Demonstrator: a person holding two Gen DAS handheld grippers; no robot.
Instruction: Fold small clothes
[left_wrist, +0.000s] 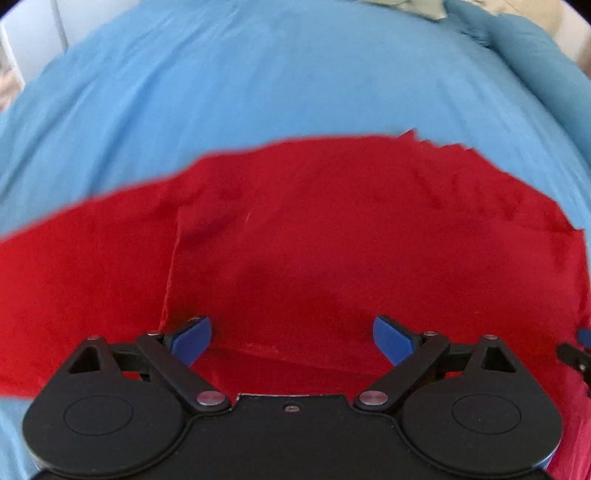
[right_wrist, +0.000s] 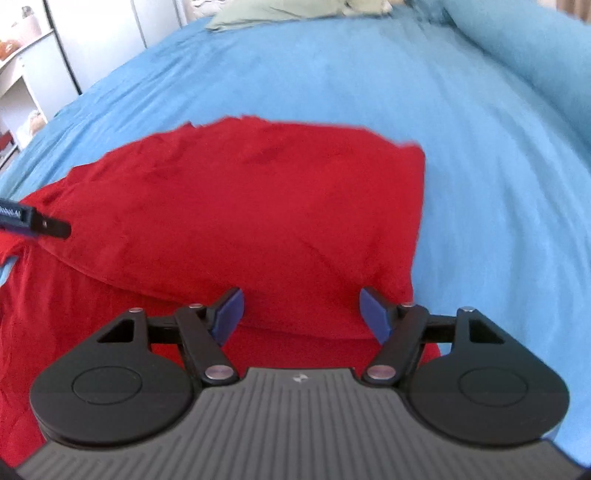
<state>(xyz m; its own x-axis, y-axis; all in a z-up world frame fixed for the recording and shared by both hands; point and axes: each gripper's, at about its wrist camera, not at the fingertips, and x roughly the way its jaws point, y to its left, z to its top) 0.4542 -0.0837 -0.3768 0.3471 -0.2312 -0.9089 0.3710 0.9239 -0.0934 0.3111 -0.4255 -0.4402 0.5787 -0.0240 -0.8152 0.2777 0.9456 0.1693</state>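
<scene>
Left tool (left_wrist: 291, 338) and right tool (right_wrist: 302, 315) both wide, empty — release red garment (left_wrist: 295, 240) fold flat, then smooth toward edges.

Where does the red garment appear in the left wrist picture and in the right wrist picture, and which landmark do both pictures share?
Left wrist view: the red garment fills the middle and lower part, from the left edge to the right edge, under the open left tongs.
Right wrist view: it lies centre and lower left, under the open right tongs.
Shared landmark: the blue bed cover behind the garment.
</scene>
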